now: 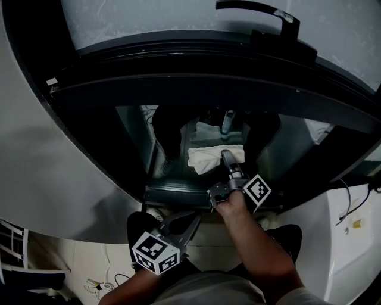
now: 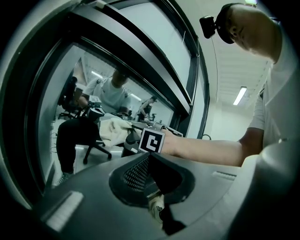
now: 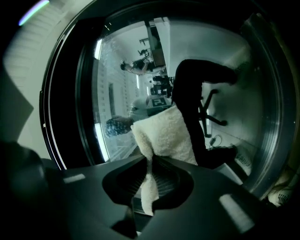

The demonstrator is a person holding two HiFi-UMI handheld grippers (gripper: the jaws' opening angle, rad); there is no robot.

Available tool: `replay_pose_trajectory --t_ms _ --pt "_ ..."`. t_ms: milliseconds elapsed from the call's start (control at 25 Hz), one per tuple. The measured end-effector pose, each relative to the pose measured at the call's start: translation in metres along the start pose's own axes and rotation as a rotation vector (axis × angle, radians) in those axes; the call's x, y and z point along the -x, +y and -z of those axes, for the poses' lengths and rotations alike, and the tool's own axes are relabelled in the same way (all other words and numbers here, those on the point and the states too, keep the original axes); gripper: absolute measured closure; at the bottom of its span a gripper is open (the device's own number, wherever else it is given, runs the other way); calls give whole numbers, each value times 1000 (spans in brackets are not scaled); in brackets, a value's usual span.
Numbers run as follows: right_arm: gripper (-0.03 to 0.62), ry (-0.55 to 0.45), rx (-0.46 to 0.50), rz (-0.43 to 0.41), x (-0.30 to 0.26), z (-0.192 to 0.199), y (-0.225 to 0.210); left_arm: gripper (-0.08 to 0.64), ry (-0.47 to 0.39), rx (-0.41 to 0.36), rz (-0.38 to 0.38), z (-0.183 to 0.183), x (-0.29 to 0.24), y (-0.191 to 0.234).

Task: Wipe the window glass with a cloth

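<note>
Item 1: right gripper [image 1: 227, 156], jaws clamped on a white fleecy cloth [image 3: 165, 133]. The cloth lies spread against the lower window glass [image 1: 286, 146], near the middle of the pane inside the dark frame [image 1: 196, 83]. The gripper's cube [image 1: 257, 190] bears a black-and-white square marker pattern, not legible as letters. Item 2: left gripper [image 1: 183, 225], jaws closed together with nothing between them, held below the frame and apart from the glass; its marker cube [image 1: 156, 253] bears a similar pattern. Item 3: black lever handle [image 1: 262, 15], mounted at the top of the frame.
</note>
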State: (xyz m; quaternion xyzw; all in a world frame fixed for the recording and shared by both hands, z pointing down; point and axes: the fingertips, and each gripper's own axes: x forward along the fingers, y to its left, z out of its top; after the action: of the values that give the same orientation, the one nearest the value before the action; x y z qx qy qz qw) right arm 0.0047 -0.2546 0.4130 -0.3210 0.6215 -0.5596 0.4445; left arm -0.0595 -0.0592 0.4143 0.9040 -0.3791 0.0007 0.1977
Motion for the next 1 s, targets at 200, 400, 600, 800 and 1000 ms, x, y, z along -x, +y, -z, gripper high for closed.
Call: replay_pose_trajectory --t_ms 200,400,600,800,1000 --pt "552 4 -3 -48 -4 -1 24 543 0 -3 10 3 0 -4" --pt "552 8 5 -99 -7 -3 47 543 7 -1 19 9 0 -9" --pt "552 7 21 -128 -9 -5 62 543 4 1 26 11 0 -11" --pt "552 3 14 -141 -10 -6 72 543 4 1 20 7 2 -11" --pt "552 6 15 -166 -12 -7 84 543 1 4 22 8 2 -11"
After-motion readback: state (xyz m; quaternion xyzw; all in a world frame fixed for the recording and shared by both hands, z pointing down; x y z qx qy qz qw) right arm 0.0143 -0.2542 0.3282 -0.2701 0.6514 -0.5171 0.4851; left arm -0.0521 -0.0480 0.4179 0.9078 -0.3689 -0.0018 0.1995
